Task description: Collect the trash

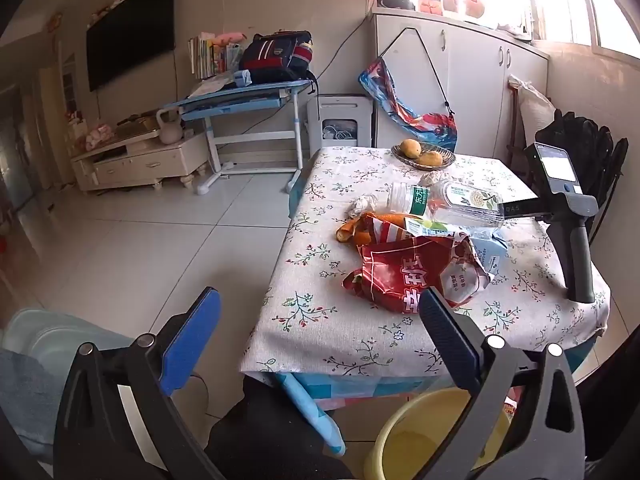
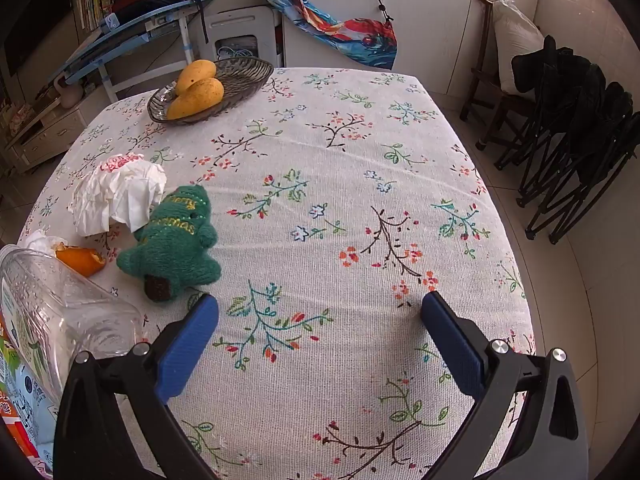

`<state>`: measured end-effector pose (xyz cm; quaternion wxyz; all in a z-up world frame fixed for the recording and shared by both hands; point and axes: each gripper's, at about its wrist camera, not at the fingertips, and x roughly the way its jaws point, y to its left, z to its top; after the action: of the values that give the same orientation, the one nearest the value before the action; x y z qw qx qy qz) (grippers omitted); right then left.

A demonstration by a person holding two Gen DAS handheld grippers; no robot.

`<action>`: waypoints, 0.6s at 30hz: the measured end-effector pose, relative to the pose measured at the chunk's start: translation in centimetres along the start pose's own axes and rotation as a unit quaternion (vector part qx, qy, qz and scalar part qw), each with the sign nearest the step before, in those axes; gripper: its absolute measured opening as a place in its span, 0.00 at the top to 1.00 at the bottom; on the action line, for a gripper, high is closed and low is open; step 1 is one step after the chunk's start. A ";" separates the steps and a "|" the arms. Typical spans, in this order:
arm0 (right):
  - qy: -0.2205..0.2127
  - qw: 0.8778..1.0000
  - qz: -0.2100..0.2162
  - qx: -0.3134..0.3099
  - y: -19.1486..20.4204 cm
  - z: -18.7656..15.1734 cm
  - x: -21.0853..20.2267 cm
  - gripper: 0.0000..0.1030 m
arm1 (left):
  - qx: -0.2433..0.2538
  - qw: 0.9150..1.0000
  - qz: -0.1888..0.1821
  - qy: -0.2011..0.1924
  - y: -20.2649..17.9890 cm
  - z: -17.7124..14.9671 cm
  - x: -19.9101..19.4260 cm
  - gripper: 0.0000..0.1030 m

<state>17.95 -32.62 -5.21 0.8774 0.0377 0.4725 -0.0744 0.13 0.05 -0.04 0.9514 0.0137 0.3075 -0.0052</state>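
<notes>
Left wrist: my left gripper (image 1: 320, 312) gapes empty | yellow bin (image 1: 404, 440) half-hidden below bench (image 1: 320, 336) | right wrist: my right gripper (image 2: 320, 316) gapes empty | clear bottle (image 2: 52, 312) cut off.

The left camera looks from off the table (image 1: 400, 340) edge, farther back. The right camera looks down close over it. Both see the fruit basket (image 2: 240, 76) near 11 o'clock, maybe the same bottle.

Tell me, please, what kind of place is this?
Most likely a living room in a home. A television hangs on the wall above a low cabinet, a child's study desk carries books and a backpack, and the dining table has a floral cloth and a basket of mangoes.
</notes>
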 end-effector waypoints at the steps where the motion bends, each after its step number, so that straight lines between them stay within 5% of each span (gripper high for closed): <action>1: 0.000 1.000 0.000 0.000 0.0 0.0 0.0 0.06 | 0.001 1.000 -0.001 0.000 0.1 0.0 0.1 0.07; 7: 0.000 1.000 0.000 0.000 0.0 0.0 0.0 0.06 | 0.009 1.000 -0.007 0.001 1.8 0.4 0.7 0.07; 9: 0.000 1.000 0.000 0.000 0.0 0.0 0.0 0.06 | 0.013 1.000 0.009 -0.008 -1.2 -0.2 0.0 0.07; 18: 0.000 1.000 0.000 0.000 0.0 0.0 0.0 0.06 | 0.013 1.000 -0.001 -0.008 -0.9 -0.2 -0.3 0.07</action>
<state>17.95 -32.63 -5.20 0.8772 0.0379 0.4729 -0.0741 -0.25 -0.82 0.02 0.9535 0.0258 0.3000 -0.0108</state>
